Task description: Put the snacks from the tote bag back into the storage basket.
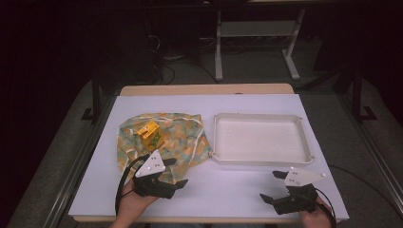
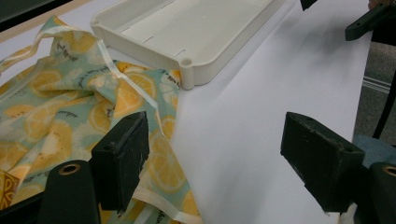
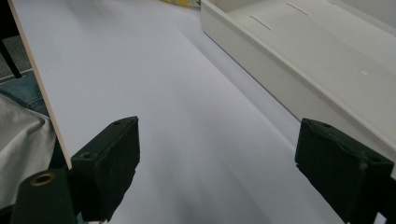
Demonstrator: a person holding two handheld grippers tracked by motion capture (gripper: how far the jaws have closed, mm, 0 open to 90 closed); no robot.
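Left hand-held gripper sits near the bench's front edge, left of centre, jaws spread wide w/ nothing between them; one jaw hangs over the front-right corner of the lemon-print cloth, the other over bare white bench. Cloth lies crumpled on the left half, w/ a small yellow box on top. White tray just beside the cloth on the right half. Right hand-held gripper by the front-right corner, jaws also wide apart & empty, just in front of the tray.

A white-topped table carries a lemon-print cloth beside an empty white tray.
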